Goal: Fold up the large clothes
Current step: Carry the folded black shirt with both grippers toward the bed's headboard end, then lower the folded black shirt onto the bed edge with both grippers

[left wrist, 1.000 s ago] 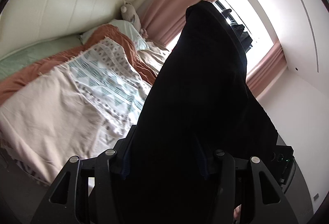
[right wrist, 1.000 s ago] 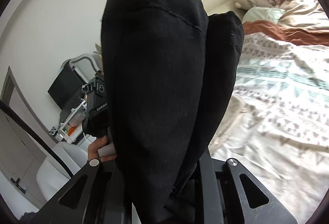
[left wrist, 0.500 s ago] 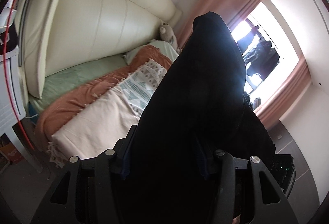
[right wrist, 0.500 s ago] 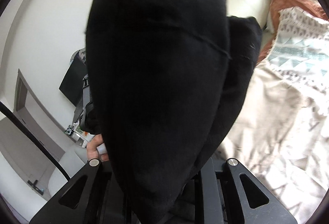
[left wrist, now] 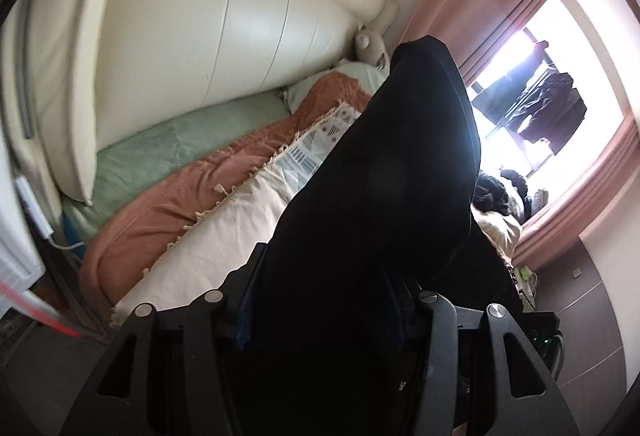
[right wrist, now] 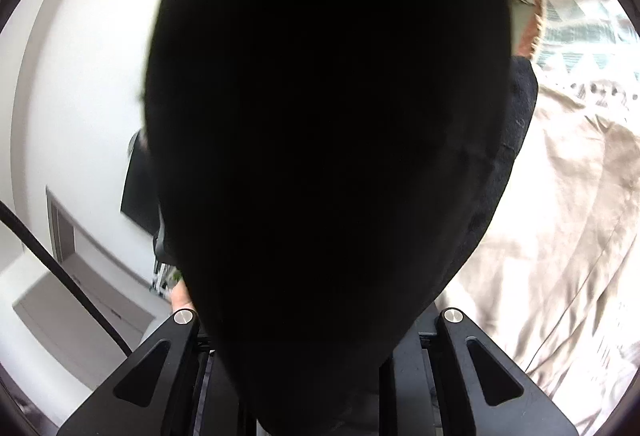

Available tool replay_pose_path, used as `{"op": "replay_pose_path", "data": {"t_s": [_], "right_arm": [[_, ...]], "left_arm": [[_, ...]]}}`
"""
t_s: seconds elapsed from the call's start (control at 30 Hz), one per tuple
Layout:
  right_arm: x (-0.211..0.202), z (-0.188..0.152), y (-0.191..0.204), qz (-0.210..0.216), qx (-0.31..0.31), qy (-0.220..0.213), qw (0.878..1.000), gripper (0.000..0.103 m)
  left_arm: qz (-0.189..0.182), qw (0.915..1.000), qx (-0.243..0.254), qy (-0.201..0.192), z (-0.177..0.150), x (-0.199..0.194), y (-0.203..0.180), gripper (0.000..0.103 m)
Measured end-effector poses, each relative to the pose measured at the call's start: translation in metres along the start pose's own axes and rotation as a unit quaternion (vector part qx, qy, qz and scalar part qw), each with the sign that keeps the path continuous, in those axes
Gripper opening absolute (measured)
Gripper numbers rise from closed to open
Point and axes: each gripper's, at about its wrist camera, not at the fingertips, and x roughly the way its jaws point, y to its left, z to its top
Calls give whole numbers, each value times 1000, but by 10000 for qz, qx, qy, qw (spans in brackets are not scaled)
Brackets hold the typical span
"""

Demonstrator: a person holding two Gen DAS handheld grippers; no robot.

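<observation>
Now black garment draped over right claw

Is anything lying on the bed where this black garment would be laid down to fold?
Nothing visible does: the cream bedspread beside the black garment looks bare. The garment itself hides much of both views.

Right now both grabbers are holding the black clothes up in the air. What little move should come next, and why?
Probably lower the black garment onto the cream bedspread. Both the left gripper and the right gripper are clamped on it and it drapes over both cameras, so it cannot be folded neatly until it lies flat.
</observation>
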Motion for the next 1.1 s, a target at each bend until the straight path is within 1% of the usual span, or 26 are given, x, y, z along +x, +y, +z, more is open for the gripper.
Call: {"op": "replay_pose_path", "data": {"t_s": [0.13,0.3,0.37,0.47,0.53,0.6,0.63,0.67,0.7,0.73,0.8,0.87,0.97,1.0,1.1], "right_arm": [[-1,22,-40,-117,310,-68,9994,15],[-2,43,-82,-217,581,-150,9980,15],[-1,51,-98,-273,647,-147,9974,15],[5,63,-128,-348,869,-120,9955,14],[8,69,-146,-550,1046,-111,9929,14],[-8,52,-159,-855,1318,-68,9876,15],[-8,51,-170,-927,1501,-52,9843,15],[-13,41,-171,-891,1667,-39,9820,15],[-16,28,-163,-842,1764,-23,9807,15],[-16,24,-159,-855,1758,23,9807,15],[-20,32,-146,-992,1518,123,9833,15],[-20,42,-136,-1102,1413,214,9836,15],[-6,53,-120,-1251,1308,225,9832,15],[-21,56,-127,-1338,1258,218,9827,15],[-13,61,-118,-1510,1258,233,9802,15]], "left_arm": [[96,9996,-107,253,7,54,7,52],[167,9987,-215,434,9,108,17,52],[247,9981,-219,523,10,123,20,52],[462,9968,-231,610,9,144,28,52],[583,9961,-224,629,10,149,30,52],[663,9957,-243,602,9,150,36,52],[655,9957,-250,605,7,150,37,52],[661,9955,-234,630,4,148,38,52],[709,9951,-183,669,0,145,39,52],[774,9945,-118,701,-5,141,39,52],[876,9937,-29,697,-17,127,41,52],[907,9937,-41,650,-29,113,45,52],[992,9934,-150,563,-48,94,51,52],[1024,9932,-165,528,-58,85,51,52],[1069,9926,-265,510,-80,69,55,52]]}}
